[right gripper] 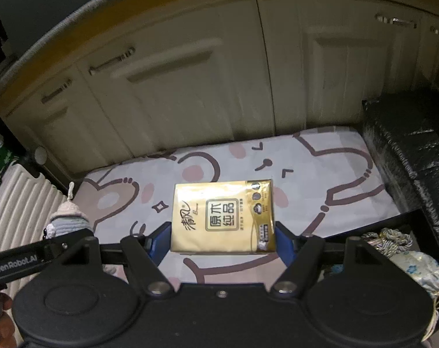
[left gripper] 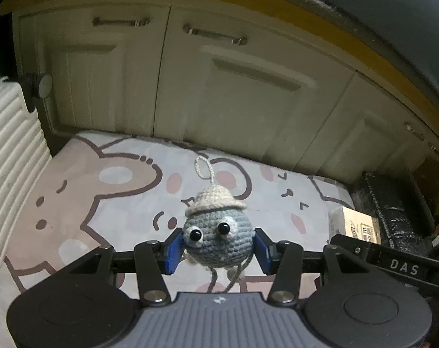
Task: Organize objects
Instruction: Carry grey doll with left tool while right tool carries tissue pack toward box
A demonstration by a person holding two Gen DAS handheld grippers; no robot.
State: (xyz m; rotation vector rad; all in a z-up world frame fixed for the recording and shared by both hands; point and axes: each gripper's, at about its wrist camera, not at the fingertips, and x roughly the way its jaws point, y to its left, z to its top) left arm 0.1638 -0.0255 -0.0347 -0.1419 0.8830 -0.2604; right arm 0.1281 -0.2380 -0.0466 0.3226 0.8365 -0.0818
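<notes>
While each tool already has its load, the move ahead turns on where each load can go. The left gripper [left gripper: 218, 249] is clamped on the crocheted doll [left gripper: 217, 239], held upright between its blue pads, hanging loop away from the tool. The right gripper [right gripper: 223, 242] pinches the tissue pack [right gripper: 223, 216] by its near end, long axis pointing forward over the cartoon mat [right gripper: 321, 197]; an open black bin [right gripper: 405, 237] sits just to its right, so I judge that hand nearer.
</notes>
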